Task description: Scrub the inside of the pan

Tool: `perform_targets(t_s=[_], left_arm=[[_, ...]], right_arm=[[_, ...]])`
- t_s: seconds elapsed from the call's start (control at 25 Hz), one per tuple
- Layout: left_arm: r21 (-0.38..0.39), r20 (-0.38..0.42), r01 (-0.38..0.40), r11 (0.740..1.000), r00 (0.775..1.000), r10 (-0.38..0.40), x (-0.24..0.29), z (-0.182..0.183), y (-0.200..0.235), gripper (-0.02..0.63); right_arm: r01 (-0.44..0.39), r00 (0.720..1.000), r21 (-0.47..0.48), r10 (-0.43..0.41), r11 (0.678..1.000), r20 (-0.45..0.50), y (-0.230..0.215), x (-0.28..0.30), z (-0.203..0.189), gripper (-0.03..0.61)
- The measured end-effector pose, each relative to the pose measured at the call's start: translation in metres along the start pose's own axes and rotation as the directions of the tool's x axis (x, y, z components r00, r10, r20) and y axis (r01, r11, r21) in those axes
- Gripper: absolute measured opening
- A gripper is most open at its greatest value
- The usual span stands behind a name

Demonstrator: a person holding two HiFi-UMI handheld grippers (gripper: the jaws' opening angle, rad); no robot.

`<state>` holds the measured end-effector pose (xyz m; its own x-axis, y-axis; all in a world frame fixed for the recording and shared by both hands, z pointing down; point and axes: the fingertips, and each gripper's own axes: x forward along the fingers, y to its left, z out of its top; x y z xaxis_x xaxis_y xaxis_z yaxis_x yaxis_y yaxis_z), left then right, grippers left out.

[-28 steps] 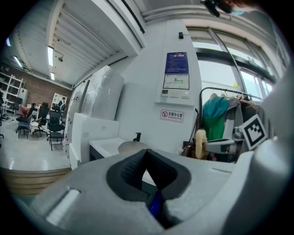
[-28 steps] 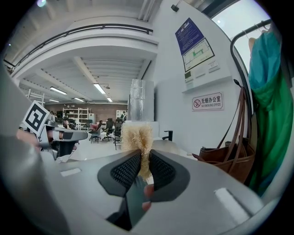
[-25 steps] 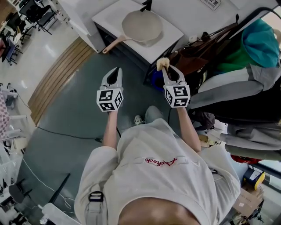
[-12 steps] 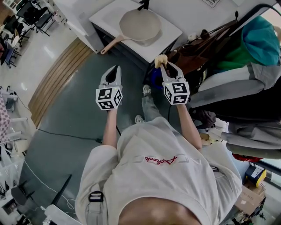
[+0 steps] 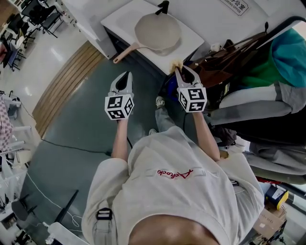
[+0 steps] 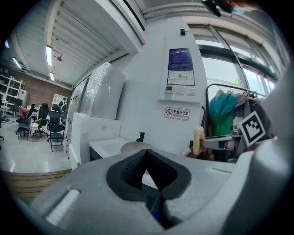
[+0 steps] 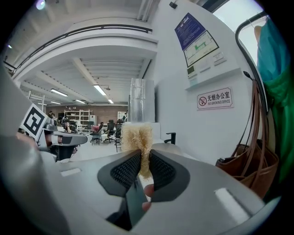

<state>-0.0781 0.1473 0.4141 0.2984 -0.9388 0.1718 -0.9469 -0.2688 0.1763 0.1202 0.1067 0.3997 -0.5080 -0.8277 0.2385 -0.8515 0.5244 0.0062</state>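
A beige pan lies on the white table, its handle pointing left past the table's edge. My right gripper is shut on a pale yellow fibrous scrubber, held just at the table's near edge, short of the pan. In the right gripper view the scrubber sticks up between the jaws of the right gripper. My left gripper hovers over the floor left of it, shut and holding nothing. From the left gripper view the pan shows far ahead.
A black fixture stands at the table's far side behind the pan. Brown bags and hanging clothes crowd the right. A wooden floor strip and a cable lie to the left.
The person has stepped nearer the table. Both grippers moved forward; the right one with the scrubber now reaches the table's near edge.
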Motion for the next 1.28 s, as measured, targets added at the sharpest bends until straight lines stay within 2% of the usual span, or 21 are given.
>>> perform_targets(t_s=[1.28], left_arm=[[0.014, -0.03, -0.078, 0.997, 0.997, 0.078, 0.194, 0.059, 0.071, 0.0]], right_arm=[[-0.101, 0.993, 0.057, 0.098, 0.993, 0.064, -0.086, 0.212, 0.08, 0.067]])
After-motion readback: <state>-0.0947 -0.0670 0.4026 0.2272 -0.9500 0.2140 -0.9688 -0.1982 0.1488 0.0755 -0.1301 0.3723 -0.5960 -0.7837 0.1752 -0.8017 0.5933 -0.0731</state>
